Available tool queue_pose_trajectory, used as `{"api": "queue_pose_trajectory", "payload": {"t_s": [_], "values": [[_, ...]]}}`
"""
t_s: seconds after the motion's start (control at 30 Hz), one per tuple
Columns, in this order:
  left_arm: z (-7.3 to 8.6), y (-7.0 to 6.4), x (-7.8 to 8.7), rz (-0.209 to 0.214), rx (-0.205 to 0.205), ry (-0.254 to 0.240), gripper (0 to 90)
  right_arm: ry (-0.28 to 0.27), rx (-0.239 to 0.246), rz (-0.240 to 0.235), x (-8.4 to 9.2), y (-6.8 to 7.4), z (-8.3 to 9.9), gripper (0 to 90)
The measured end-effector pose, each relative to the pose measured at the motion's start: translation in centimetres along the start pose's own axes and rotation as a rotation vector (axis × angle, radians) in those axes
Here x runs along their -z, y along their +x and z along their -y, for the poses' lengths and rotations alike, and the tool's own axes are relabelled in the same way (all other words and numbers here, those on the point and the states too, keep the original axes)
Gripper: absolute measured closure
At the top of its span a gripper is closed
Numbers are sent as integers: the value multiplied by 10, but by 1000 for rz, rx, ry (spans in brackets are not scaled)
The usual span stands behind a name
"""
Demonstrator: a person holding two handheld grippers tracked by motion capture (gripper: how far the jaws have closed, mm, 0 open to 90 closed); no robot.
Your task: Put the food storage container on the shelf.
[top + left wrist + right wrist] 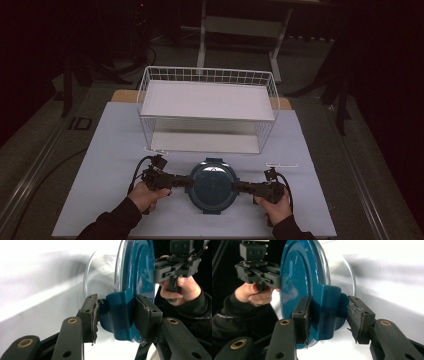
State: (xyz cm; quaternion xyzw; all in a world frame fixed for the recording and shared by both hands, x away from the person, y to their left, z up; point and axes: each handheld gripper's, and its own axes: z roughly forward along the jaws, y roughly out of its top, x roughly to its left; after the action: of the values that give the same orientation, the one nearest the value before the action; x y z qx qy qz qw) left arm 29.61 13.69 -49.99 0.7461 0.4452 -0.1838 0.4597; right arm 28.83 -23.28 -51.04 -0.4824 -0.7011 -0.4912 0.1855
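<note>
A round glass container with a teal lid rests on the white table near its front edge. In the high view my left gripper is at the lid's left side and my right gripper at its right side. The left gripper view has my left gripper shut on a teal side clip of the lid, both pads pressing it. In the right gripper view my right gripper is shut on the opposite clip, pads touching both sides. The clear glass bowl sits beneath the lid.
A white wire rack with an upper shelf and a lower shelf stands behind the container at the table's middle back. A small white label lies to the right of the container. Dark floor and stands surround the table.
</note>
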Motion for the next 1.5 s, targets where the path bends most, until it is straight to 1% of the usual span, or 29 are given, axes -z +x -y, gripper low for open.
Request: {"api": "queue_pose_trajectory", "payload": {"t_s": [0.13,0.2,0.4,0.43,0.5,0.53,0.57,0.6,0.7,0.77,0.9,1.07,1.1,1.23,1.3,1.37,1.5], "values": [[3,1,0,-4,11,-6,559,13,17,-16,0,4,1,564],[4,-2,1,-13,4,-11,560,12,21,-18,0,5,1,567],[6,-9,2,-43,7,-29,563,-6,7,-12,1,6,4,570],[7,-10,2,-45,8,-29,563,-10,2,-12,1,6,5,570],[7,-11,2,-44,12,-26,564,-12,7,-10,2,7,5,571],[6,-10,2,-38,9,-21,564,-13,13,-6,3,8,5,571],[5,-11,2,-35,3,-27,565,-16,18,-3,3,9,4,571],[5,-12,3,-36,-11,-31,565,-20,23,-6,5,10,2,571],[-1,-14,6,-46,-38,-41,565,-29,43,-5,6,13,-4,571],[-5,-15,8,-51,-41,-55,565,-35,55,-4,6,14,-8,571],[-15,-16,12,-69,-65,-80,564,-53,78,-5,6,16,-19,571],[-27,-12,17,-83,-92,-98,564,-65,112,-6,2,15,-34,571],[-29,-10,17,-87,-93,-105,563,-66,116,-6,1,14,-37,570],[-38,-4,16,-95,-89,-124,563,-76,124,-2,-3,10,-48,570],[-44,1,15,-98,-102,-140,562,-84,124,-2,-5,6,-54,570],[-50,4,14,-106,-102,-146,561,-93,125,-4,-7,2,-58,570],[-59,10,11,-130,-127,-145,560,-103,128,-4,-13,-8,-67,569]]}}
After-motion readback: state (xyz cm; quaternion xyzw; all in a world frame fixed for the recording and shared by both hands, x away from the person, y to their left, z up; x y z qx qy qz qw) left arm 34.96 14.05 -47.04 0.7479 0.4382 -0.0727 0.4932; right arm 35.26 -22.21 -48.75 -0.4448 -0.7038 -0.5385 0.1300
